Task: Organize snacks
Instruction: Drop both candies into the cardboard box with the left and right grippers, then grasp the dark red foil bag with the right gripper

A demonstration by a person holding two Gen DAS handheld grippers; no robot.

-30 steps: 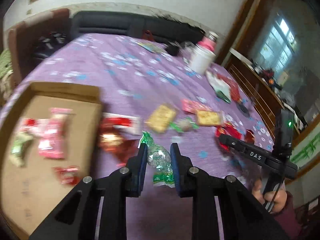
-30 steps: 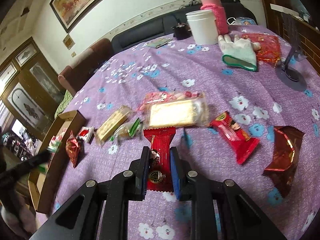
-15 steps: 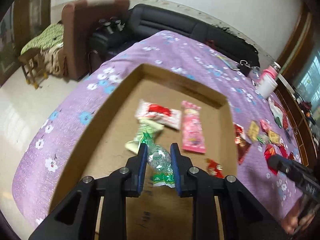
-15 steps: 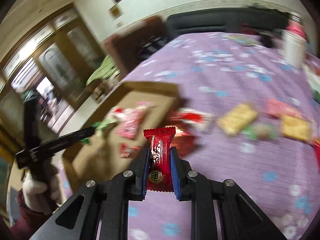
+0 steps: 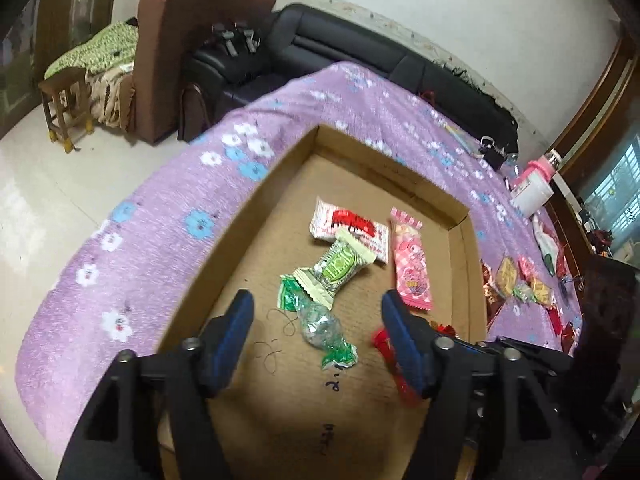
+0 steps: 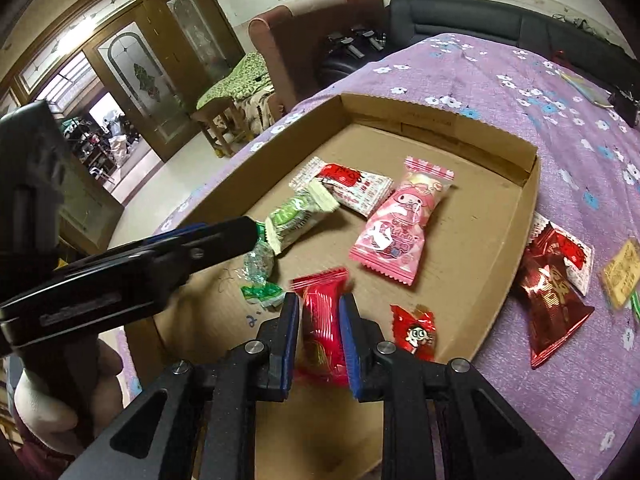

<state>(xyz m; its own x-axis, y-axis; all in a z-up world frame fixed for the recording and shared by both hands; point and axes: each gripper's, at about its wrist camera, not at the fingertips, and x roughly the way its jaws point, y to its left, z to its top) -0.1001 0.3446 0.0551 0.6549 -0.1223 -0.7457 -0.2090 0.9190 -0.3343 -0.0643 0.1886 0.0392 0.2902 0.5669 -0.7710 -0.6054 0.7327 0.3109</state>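
Left wrist view: my left gripper (image 5: 316, 330) gapes over the shallow brown cardboard box (image 5: 424, 186) (green-ended clear candy (image 5: 320, 326) inside); my right gripper (image 6: 319, 322) clamps a red foil packet (image 6: 322, 320).

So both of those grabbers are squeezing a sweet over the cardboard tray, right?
Only one is. The left wrist view shows the left gripper open, its green-and-clear wrapped candy lying in the cardboard tray. The right gripper grips a red wrapped snack.
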